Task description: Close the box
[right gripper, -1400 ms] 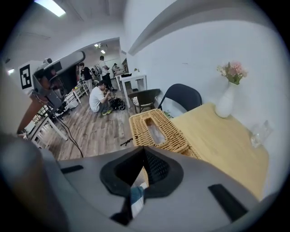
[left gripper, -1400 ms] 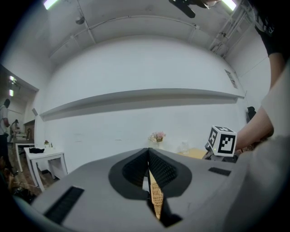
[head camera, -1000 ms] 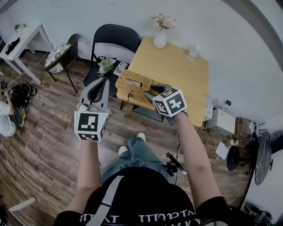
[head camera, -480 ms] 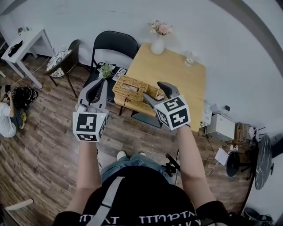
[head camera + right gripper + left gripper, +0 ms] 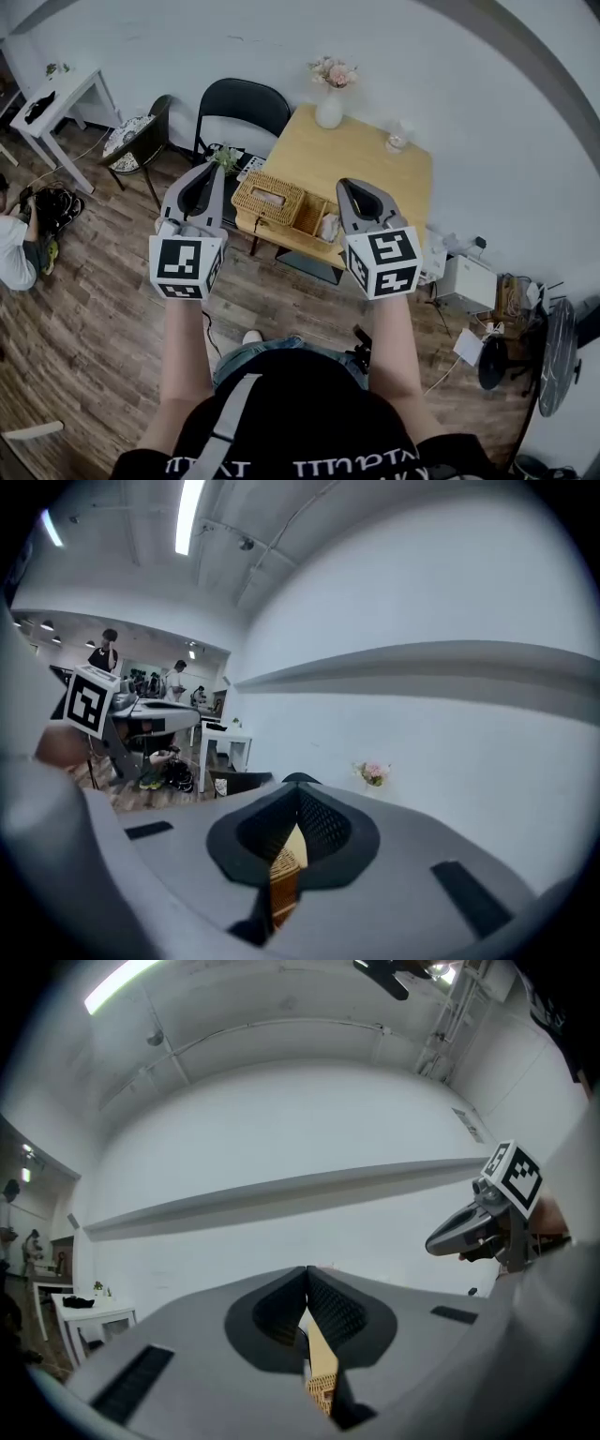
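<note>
Fingers [image 5: 354, 185] clear of open wicker box [image 5: 269, 198]

The right claw [image 5: 359, 186] rose off the wicker box [image 5: 272, 199] and just closed empty; the left claw [image 5: 208, 173] rose too.

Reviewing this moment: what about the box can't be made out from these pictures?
- What lies inside the wicker box: head view, too small; the right gripper covers its right end.
- The box in the left gripper view: only a wicker sliver shows below the shut jaws; the left gripper hides the rest.
- Right gripper view: the same.
</note>
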Available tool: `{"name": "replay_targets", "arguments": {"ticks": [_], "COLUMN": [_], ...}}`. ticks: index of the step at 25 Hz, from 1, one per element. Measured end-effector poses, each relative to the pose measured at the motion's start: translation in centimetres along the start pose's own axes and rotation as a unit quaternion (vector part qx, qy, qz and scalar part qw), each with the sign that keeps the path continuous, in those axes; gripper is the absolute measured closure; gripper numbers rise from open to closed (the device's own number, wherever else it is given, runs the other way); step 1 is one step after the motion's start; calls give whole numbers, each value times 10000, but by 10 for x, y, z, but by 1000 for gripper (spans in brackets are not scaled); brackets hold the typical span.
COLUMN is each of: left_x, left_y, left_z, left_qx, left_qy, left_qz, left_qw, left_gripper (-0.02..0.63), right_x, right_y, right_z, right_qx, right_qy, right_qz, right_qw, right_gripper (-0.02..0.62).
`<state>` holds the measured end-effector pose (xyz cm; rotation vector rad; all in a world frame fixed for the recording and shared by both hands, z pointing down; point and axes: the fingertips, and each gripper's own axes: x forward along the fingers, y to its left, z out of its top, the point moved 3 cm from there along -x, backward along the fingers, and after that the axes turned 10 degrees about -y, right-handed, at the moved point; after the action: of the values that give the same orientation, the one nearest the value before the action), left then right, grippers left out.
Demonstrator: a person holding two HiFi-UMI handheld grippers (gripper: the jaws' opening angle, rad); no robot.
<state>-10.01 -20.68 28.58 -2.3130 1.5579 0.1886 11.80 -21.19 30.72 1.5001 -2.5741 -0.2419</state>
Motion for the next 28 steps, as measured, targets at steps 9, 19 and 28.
{"name": "replay_targets", "arguments": {"ticks": [9, 19, 28], "left_x": [10, 16, 20], "left_y": [-6, -14, -13], "left_z": [31, 52, 54], "left_qx": [281, 399, 448], "left_qy": [-357, -581, -603], "left_qz": [57, 43, 53], "left_qw": [9989, 9975, 9972], "left_gripper": [594, 594, 594], "right_x": [-21, -43, -41], "right_y": [-26, -47, -50], "right_z": [49, 70, 75], "right_qx": [-332, -421, -491], "right_qy": [-937, -1353, -1458], "right_qz": [-534, -910, -943], "right_qw": [9936, 9857, 9836], "right_gripper": [581, 581, 581]}}
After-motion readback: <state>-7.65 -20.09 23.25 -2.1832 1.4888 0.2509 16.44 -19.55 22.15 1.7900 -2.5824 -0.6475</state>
